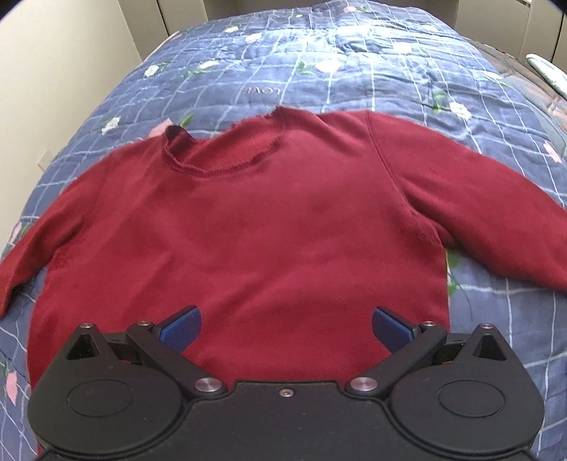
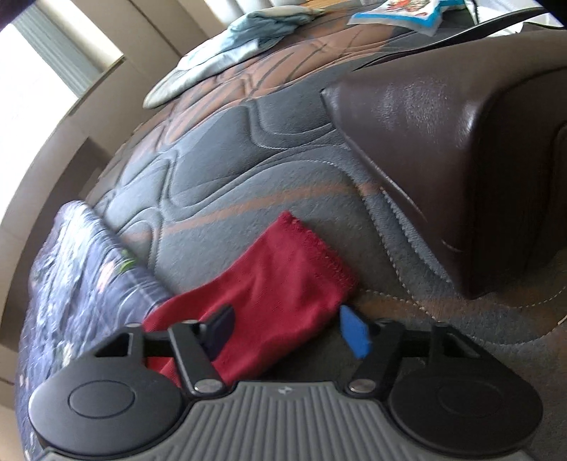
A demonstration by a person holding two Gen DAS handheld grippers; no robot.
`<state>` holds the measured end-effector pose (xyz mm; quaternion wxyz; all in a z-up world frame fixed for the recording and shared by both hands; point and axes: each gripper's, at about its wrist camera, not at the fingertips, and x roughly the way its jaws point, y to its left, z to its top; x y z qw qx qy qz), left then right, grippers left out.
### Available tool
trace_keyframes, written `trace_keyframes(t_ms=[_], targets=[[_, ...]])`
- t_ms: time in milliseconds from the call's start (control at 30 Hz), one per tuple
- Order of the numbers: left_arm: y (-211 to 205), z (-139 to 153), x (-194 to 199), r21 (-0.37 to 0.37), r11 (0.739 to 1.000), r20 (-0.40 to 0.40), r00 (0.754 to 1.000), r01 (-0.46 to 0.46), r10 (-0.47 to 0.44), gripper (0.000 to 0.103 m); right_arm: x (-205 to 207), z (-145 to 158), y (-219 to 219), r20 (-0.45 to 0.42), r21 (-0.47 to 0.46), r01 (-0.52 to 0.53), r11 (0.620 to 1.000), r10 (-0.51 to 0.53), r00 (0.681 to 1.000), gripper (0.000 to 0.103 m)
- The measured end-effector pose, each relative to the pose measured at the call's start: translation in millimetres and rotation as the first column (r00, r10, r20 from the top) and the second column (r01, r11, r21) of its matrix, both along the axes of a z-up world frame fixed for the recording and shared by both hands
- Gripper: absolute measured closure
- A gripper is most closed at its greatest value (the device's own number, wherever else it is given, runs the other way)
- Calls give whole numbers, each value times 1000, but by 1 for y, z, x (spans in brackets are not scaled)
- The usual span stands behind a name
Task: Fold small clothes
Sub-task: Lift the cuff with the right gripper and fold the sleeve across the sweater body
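A dark red long-sleeved sweater lies flat and spread out on a blue checked floral quilt, neck at the far side, sleeves out to both sides. My left gripper is open and empty, hovering over the sweater's lower hem. In the right wrist view my right gripper is open and empty, its jaws on either side of the red sleeve end, which lies on a grey and brown quilted mattress. Whether its fingers touch the sleeve is unclear.
A brown leather headboard or cushion rises at the right of the sleeve. Pale blue cloth and a printed packet lie at the far end of the mattress. The quilt's edge is at the left. Walls surround the bed.
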<state>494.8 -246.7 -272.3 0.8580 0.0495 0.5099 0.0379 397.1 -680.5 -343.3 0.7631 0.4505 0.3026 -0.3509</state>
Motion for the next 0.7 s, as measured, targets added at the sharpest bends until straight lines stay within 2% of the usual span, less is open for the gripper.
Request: trace_keyframes(t_ms=[33,67,133,200,333,467,600,700], targets=[[1,1,2,10,1000,2,1000,-2,2,1,2,0,0,-13,-7,4,1000,-5,1000,56],[2,2,5,20,1000,4,1000,-2,2,1,3,0,0,-28,-16,5,1000,-5,1000,62],[6,3,10,26,1000,7,1000,1,-1,1,4,2,0,-40,-40,-8,999,6,999,82],[13,4,16,9,1000,7,1000,-1,1,1,7,8,4,-46,-76,-33,997,29,999,90],[26,4,24,-37,999,12,1000,-7,8,1,17,37,20,-67,-208,-117,971,106,992,94],[44,10,32,-66,998,25,1000,-9,11,1,35,80,53,-59,-380,-238,894,234,971,95],[71,24,38,-89,996,52,999,-1,6,1,57,124,108,-24,-512,-353,783,398,917,95],[96,35,42,-102,995,75,997,-2,10,1,79,150,157,10,-551,-419,722,508,861,95]])
